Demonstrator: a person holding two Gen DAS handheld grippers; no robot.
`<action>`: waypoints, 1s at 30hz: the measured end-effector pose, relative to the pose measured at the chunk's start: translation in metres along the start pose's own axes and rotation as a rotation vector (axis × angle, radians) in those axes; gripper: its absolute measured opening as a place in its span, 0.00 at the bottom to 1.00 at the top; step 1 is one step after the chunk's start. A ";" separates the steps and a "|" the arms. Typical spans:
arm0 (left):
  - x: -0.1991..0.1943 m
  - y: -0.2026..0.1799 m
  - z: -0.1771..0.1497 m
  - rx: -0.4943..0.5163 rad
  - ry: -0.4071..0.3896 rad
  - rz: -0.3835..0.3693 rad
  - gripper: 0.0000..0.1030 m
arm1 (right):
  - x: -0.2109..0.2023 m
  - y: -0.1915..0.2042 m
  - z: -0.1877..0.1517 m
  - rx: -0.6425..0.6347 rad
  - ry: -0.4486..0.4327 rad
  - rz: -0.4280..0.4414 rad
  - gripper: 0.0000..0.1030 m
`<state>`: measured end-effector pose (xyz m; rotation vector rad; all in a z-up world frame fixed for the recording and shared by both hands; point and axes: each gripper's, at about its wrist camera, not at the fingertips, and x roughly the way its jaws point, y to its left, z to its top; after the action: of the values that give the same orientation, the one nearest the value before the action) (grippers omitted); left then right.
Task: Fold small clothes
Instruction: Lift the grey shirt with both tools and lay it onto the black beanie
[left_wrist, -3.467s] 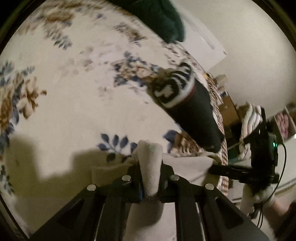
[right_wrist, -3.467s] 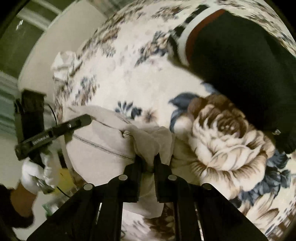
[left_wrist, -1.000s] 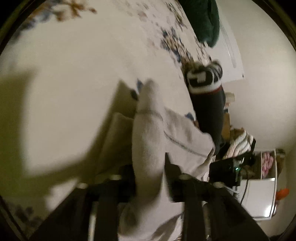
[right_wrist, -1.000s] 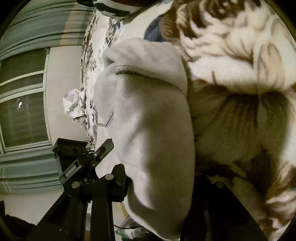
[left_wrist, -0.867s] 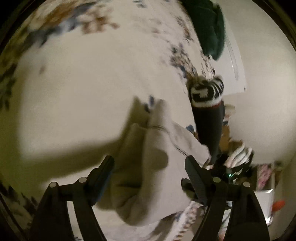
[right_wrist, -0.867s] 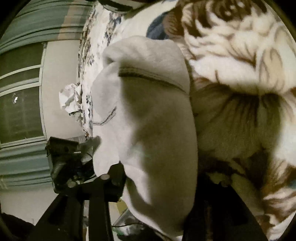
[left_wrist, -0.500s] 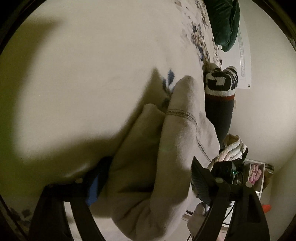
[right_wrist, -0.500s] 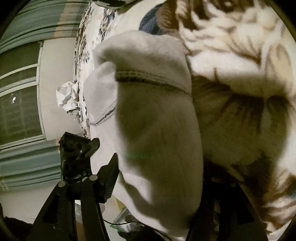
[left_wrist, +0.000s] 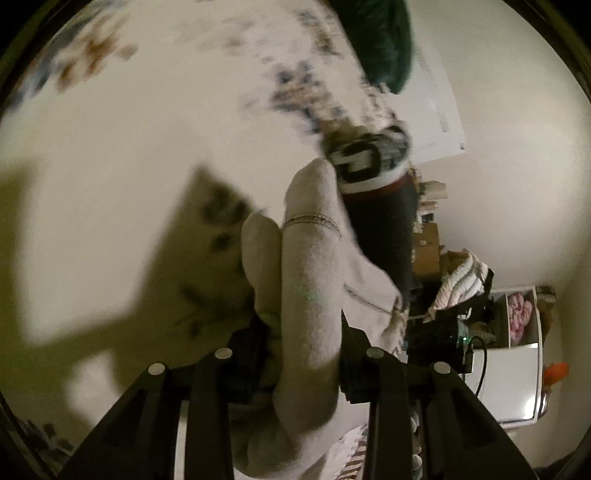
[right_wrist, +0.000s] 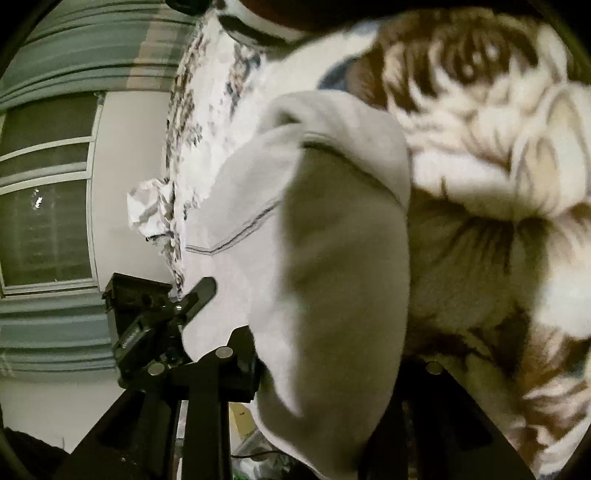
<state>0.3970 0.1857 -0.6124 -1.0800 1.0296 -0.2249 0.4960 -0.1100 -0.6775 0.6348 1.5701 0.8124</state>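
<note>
Firstly, from the left wrist view, we list: the left tongs (left_wrist: 301, 354), their jaws drawn in and clamped on a fold of the grey garment (left_wrist: 310, 280), which rises as a thick roll between them and hides most of the pads. The garment shows a stitched seam across its upper end and a second layer bulging to the left. It lies on the floral bedspread (left_wrist: 129, 147), pale cream with blurred blue and brown sprigs. Just beyond the garment's tip we note a dark sock (left_wrist: 380, 221) with a black-and-white patterned cuff and a red band. Further off: a dark green item (left_wrist: 380, 40) at the top of the bed, and the right tongs (left_wrist: 436, 343) seen dimly at the garment's far side.

Next, from the right wrist view, we list: the right tongs (right_wrist: 325, 369), their left jaw visible against the grey garment (right_wrist: 332, 258), their right jaw in shadow behind it; we cannot tell how tightly they close. The garment fills the middle, folded over on itself, resting on the bedspread's large brown rose (right_wrist: 480, 110). At left, the left tongs (right_wrist: 192, 299) meet the garment's edge. Behind: a window (right_wrist: 44, 214) and a crumpled white cloth (right_wrist: 151, 206).
</note>
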 end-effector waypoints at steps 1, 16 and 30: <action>-0.001 -0.012 0.006 0.021 -0.003 -0.006 0.28 | -0.009 0.001 -0.001 -0.004 -0.014 0.005 0.29; 0.139 -0.212 0.172 0.363 0.076 -0.030 0.28 | -0.181 0.040 0.134 -0.031 -0.411 -0.015 0.29; 0.189 -0.238 0.176 0.534 0.088 0.342 0.64 | -0.194 0.007 0.199 0.039 -0.464 -0.350 0.77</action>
<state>0.7108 0.0614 -0.5151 -0.4078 1.1317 -0.2523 0.7217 -0.2277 -0.5665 0.5113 1.2231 0.3396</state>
